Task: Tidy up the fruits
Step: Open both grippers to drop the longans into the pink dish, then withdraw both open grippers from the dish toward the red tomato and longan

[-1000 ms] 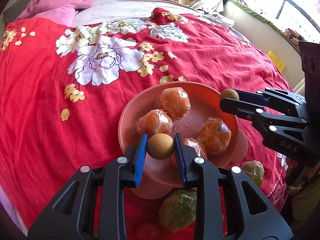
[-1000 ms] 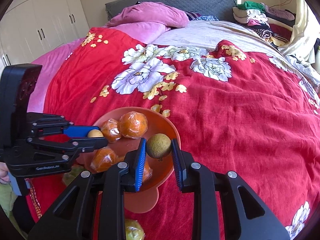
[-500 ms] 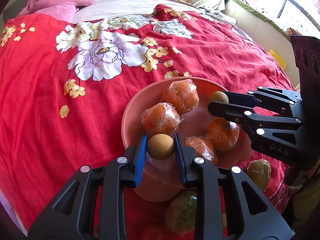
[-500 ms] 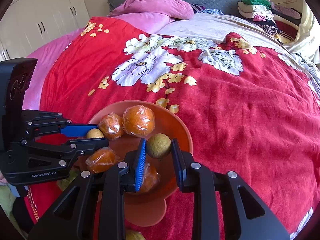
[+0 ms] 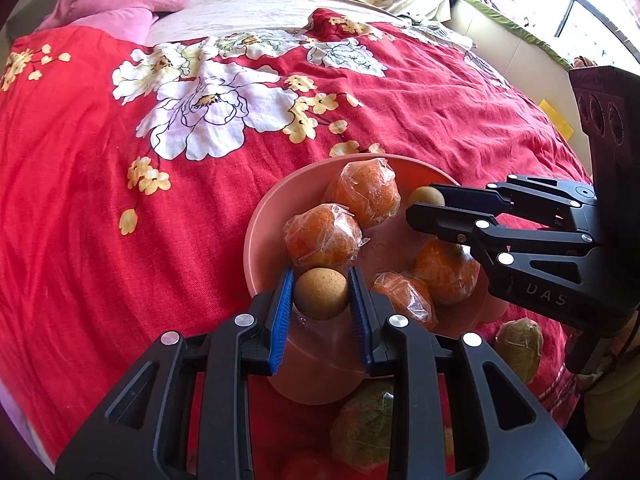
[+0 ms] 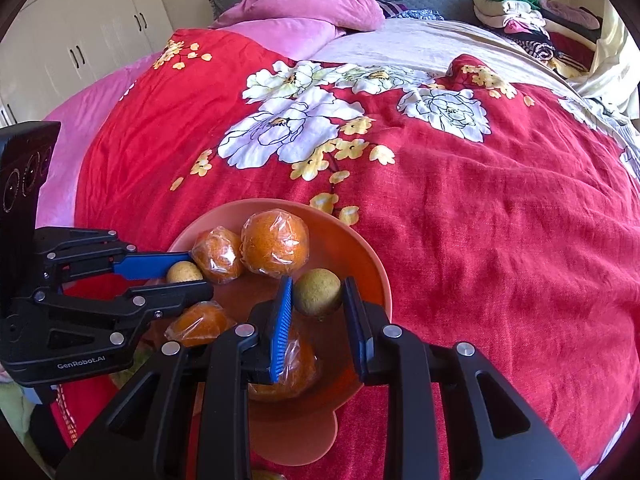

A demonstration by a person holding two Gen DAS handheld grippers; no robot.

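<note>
A salmon-pink bowl (image 5: 260,232) (image 6: 372,256) sits on the red flowered bedspread and holds several plastic-wrapped oranges (image 5: 366,192) (image 6: 275,248). My left gripper (image 5: 320,280) is shut on a small round brown fruit (image 5: 320,294) just above the bowl's near rim. In the right wrist view the left gripper (image 6: 192,276) reaches in from the left with that brown fruit (image 6: 184,272). My right gripper (image 6: 318,284) is shut on a small greenish-brown fruit (image 6: 318,292) over the bowl's right side. From the left wrist view, the right gripper (image 5: 420,204) enters from the right with the greenish-brown fruit (image 5: 426,197) showing at its tip.
Two wrapped green fruits (image 5: 518,344) (image 5: 368,428) lie on the bedspread just outside the bowl's near side. A pink pillow (image 6: 304,4) and piled clothes (image 6: 532,20) lie at the bed's far end. White wardrobe doors (image 6: 80,36) stand at the left.
The right gripper has moved in over the bowl with its fruit, and its tip now sits nearer the oranges. The left gripper has hardly shifted and still holds its fruit.
</note>
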